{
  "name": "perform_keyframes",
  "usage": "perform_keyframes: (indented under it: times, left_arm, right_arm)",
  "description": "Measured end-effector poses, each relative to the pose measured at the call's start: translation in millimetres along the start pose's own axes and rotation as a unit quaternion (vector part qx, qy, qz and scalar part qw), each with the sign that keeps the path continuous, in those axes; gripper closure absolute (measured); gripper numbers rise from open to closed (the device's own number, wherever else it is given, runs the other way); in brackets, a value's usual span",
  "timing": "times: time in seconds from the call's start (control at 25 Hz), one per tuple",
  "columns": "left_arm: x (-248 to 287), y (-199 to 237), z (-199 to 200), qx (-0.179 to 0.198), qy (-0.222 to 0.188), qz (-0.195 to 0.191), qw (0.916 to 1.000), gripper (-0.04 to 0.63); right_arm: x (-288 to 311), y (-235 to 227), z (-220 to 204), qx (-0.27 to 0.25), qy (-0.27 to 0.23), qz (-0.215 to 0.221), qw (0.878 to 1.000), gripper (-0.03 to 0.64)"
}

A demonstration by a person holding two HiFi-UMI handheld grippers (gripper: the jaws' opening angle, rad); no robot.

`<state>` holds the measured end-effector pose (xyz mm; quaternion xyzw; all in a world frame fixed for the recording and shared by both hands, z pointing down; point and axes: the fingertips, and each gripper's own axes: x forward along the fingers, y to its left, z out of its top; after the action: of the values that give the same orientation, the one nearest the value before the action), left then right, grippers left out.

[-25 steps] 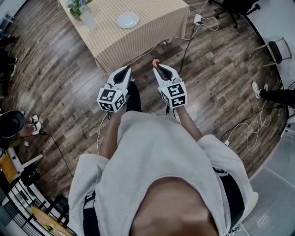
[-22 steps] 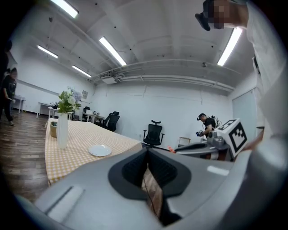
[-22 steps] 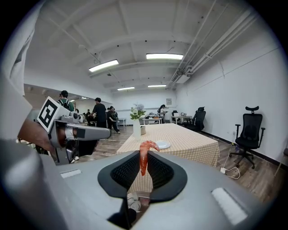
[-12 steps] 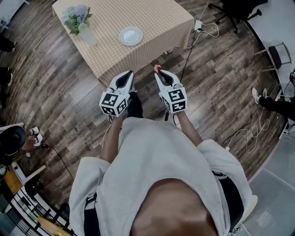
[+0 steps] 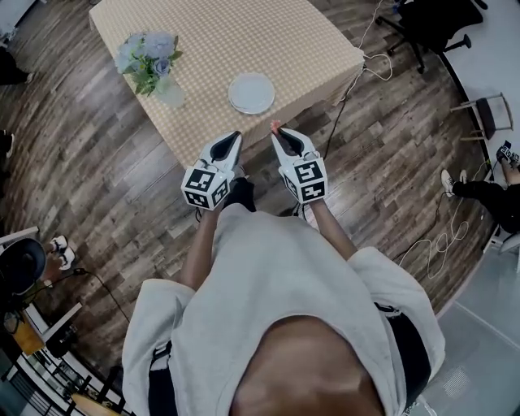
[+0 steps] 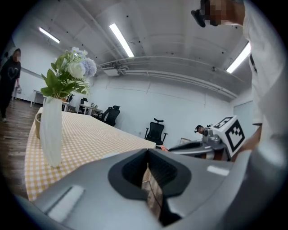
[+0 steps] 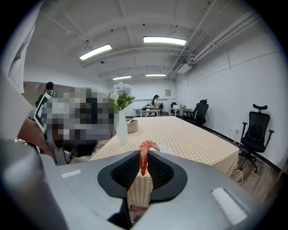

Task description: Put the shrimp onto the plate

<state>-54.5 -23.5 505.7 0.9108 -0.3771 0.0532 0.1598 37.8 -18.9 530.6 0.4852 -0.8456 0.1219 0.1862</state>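
A small orange-red shrimp (image 7: 144,158) stands upright, pinched between the pads of my right gripper (image 7: 143,167), which is shut on it. From above, the shrimp (image 5: 275,126) sticks out of the right gripper (image 5: 277,132) just short of the table's near edge. The white plate (image 5: 251,93) lies bare on the checkered table (image 5: 211,32), a little ahead of both grippers; its rim (image 7: 167,151) shows behind the shrimp. My left gripper (image 5: 235,136) hangs beside the right one, tips together and holding nothing.
A white vase of flowers (image 5: 154,65) stands on the table left of the plate, with a small bowl (image 7: 132,126) beyond it. Cables (image 5: 349,73) trail over the wood floor at the right. Office chairs (image 5: 431,20) and a seated person's legs (image 5: 487,191) are further right.
The table, plate and vase have slid down and nearer in the head view as the person walks toward them. Both grippers keep their places, and the shrimp stays in the right one.
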Motion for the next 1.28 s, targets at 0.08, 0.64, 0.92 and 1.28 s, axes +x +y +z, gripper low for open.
perform_keyframes:
  times: [0.08, 0.64, 0.92, 1.28]
  left_arm:
    - [13, 20, 11, -0.004, -0.001, -0.008, 1.0000, 0.586]
    - [69, 81, 41, -0.026, 0.035, -0.087, 0.9953, 0.586]
    - [81, 94, 48, -0.028, 0.041, -0.096, 0.9941, 0.586]
    - [93, 93, 50, -0.021, 0.044, -0.076, 0.9959, 0.586]
  right_arm:
    - [24, -7, 15, -0.001, 0.005, -0.005, 1.000, 0.563]
    - [127, -45, 104, 0.004, 0.010, -0.040, 0.999, 0.563]
    - [138, -56, 115, 0.008, 0.011, -0.052, 0.999, 0.563]
    - [138, -67, 108, 0.018, 0.001, -0.039, 0.999, 0.563]
